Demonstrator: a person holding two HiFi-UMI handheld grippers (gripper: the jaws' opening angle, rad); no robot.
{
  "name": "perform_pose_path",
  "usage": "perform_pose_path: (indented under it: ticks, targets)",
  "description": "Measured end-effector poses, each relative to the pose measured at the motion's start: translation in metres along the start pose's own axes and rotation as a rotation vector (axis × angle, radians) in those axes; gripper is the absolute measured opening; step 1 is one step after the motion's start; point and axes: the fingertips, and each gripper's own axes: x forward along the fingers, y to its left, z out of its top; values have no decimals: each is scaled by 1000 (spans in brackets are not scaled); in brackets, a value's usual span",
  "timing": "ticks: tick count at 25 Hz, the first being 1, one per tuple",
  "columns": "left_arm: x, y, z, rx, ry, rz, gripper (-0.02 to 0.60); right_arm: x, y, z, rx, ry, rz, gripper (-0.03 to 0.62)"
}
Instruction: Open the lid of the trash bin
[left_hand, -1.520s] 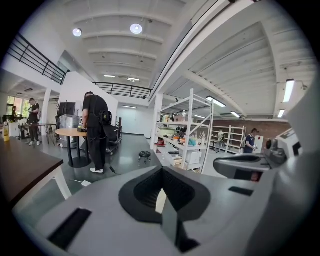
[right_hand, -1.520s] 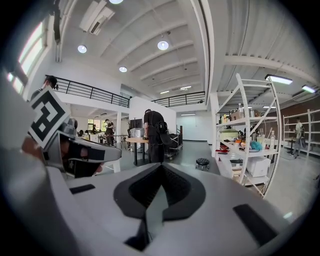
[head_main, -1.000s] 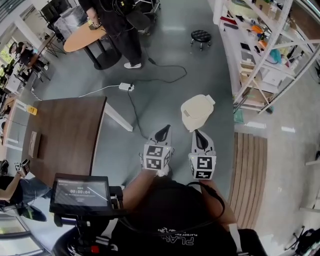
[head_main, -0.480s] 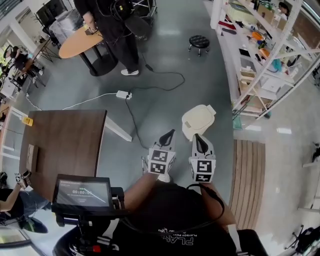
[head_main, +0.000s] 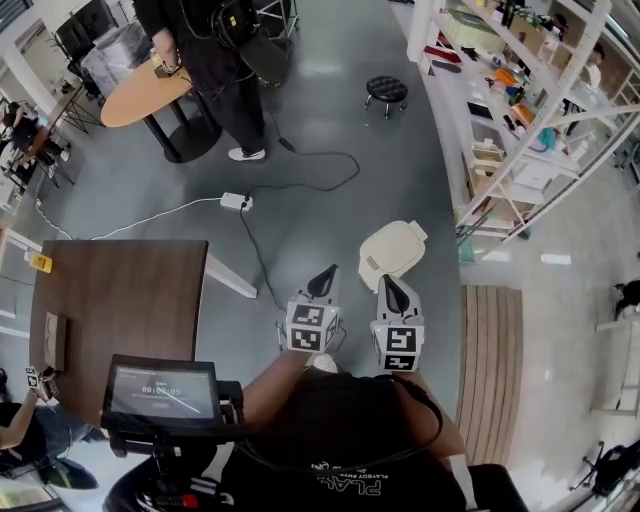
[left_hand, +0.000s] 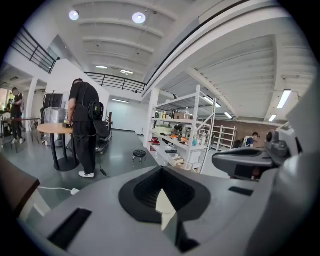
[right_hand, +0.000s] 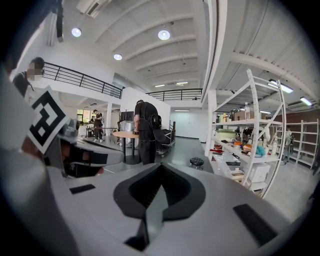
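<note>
Holding the same pose as a second ago, the left grey two-jaw gripper (head_main: 323, 281) and the right grey two-jaw gripper (head_main: 390, 291) sit side by side before the person's chest. The head view has shifted, so the dark brown rectangular wooden table (head_main: 120, 300) now lies lower in frame. Both pairs of jaws are closed tip to tip and grip nothing.

From above, the cream plastic trash bin (head_main: 392, 254) stands on the grey floor (head_main: 330, 200). The right gripper's tip is at its near edge, and the left gripper's tip is just beside it.

The left gripper view catches only a cream sliver of the bin through the slit under its jaws. The right gripper view shows floor in that slit, and beyond it a person in black (right_hand: 146, 132) by a round wooden table (right_hand: 125, 134) and a small black stool (right_hand: 196, 161).

The bin's lid (head_main: 395, 242) is down and flat, with a tab jutting from its far right corner.
</note>
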Motion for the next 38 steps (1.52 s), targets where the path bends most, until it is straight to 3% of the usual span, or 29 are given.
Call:
perform_pose_path:
  ticks: [11,15,31,38]
  targets:
    - [17,8,7,22,-5,-48,-3,13,-8,-6,13,25,-58,5]
    - [23,9,3,-19,15,-54,-3,15,-11,-4,39,21,-59,5]
    - [87,-4,22,-40,38,-25,-3,58,-74,-9,52,33,-27,5]
    - [82,8,13,-42,64,17,-3,61,-66,-14,74,26,9,5]
